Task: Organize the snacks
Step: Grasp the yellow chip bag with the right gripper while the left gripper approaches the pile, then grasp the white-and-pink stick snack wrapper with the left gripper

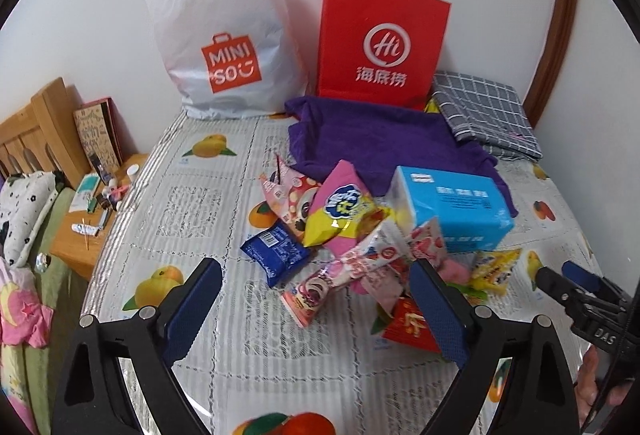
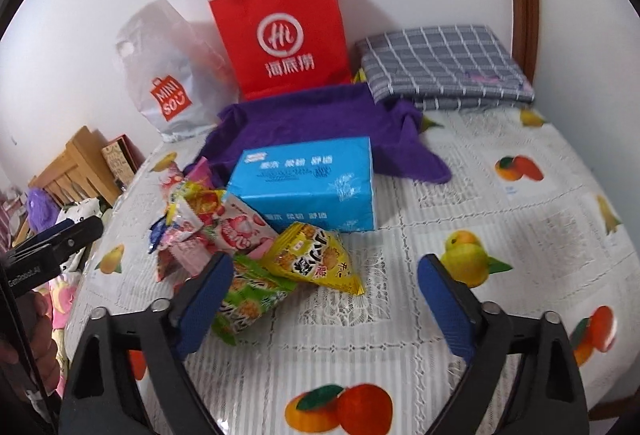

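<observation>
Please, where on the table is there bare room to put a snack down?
Bare tablecloth lies right of the blue tissue box, below the grey checked cloth; another patch lies between the MINISO bag and the dark blue packet. Crowded: the snack pile.

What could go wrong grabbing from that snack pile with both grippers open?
1. The snack pile overlaps loosely, so pulling one packet may drag its neighbours.
2. The left gripper and right gripper flank the same pile and could collide.
3. The yellow packet lies on the green packet; closing there may pinch both.
</observation>
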A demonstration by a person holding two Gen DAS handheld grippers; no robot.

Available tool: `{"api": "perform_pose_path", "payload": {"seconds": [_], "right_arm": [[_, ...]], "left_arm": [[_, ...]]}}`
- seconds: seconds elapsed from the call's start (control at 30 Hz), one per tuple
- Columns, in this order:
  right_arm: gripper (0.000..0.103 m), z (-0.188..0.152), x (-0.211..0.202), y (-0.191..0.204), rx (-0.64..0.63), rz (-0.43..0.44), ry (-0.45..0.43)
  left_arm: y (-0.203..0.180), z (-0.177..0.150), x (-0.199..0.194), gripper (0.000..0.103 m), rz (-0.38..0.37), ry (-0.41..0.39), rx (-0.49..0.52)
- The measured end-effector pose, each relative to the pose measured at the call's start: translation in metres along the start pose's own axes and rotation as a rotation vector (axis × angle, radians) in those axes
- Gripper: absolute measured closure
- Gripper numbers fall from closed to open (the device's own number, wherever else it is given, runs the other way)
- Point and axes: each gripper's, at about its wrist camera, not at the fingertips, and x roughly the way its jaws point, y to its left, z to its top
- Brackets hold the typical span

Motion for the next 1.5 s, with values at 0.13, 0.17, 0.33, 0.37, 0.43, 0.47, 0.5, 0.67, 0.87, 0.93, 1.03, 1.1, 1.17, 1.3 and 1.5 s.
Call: {"api": "perform_pose_path", "payload": {"seconds": [0.13, 0.17, 0.33, 0.37, 0.43, 0.47, 0.5, 0.67, 0.87, 0.93, 1.03, 1.1, 1.17, 1.3, 1.5], "right_arm": [[0.027, 0.002, 0.029, -0.001, 0.017, 0.004, 0.059], [0.027, 0.003, 0.036, 0.000, 0.023, 0.013, 0.072], [0.027, 0.004, 0.058, 0.006, 0.027, 0.036, 0.096], [0.027, 0.004, 0.062, 0.007, 0.025, 0.035, 0.102], [0.027, 0.003, 0.070, 0.008, 0.028, 0.036, 0.113], [0.027, 0.003, 0.073, 0.008, 0.032, 0.042, 0.115], [0.027, 0.002, 0.076, 0.007, 0.041, 0.049, 0.118], [0.029, 0.005, 0.087, 0.005, 0.046, 0.053, 0.140], [0.043, 0.006, 0.082, 0.001, 0.056, 0.069, 0.142], [0.044, 0.008, 0.072, -0.003, 0.058, 0.070, 0.121], [0.045, 0.010, 0.060, -0.008, 0.044, 0.030, 0.094], [0.045, 0.010, 0.054, -0.015, 0.040, 0.005, 0.083], [0.045, 0.010, 0.048, -0.022, 0.044, -0.008, 0.075], [0.045, 0.006, 0.039, -0.038, 0.062, -0.035, 0.062], [0.045, -0.001, 0.036, -0.047, 0.065, -0.056, 0.066]], "left_arm": [[0.011, 0.003, 0.015, 0.009, -0.013, 0.019, -0.021], [0.013, 0.003, 0.018, 0.009, -0.016, 0.023, -0.023], [0.021, 0.003, 0.028, 0.009, -0.023, 0.033, -0.027], [0.023, 0.003, 0.030, 0.009, -0.028, 0.035, -0.030], [0.026, 0.004, 0.032, 0.009, -0.038, 0.035, -0.035], [0.027, 0.004, 0.033, 0.009, -0.042, 0.035, -0.039], [0.028, 0.004, 0.034, 0.009, -0.045, 0.033, -0.042], [0.034, 0.003, 0.036, 0.009, -0.053, 0.031, -0.047], [0.041, -0.002, 0.039, 0.009, -0.038, 0.045, -0.058], [0.042, -0.004, 0.042, 0.009, -0.035, 0.054, -0.058], [0.043, -0.007, 0.047, 0.009, -0.030, 0.066, -0.053], [0.042, -0.010, 0.053, 0.009, -0.025, 0.079, -0.048], [0.042, -0.014, 0.058, 0.009, -0.018, 0.093, -0.044], [0.039, -0.019, 0.068, 0.010, -0.023, 0.116, -0.037], [0.025, -0.022, 0.073, 0.011, -0.044, 0.111, 0.015]]}}
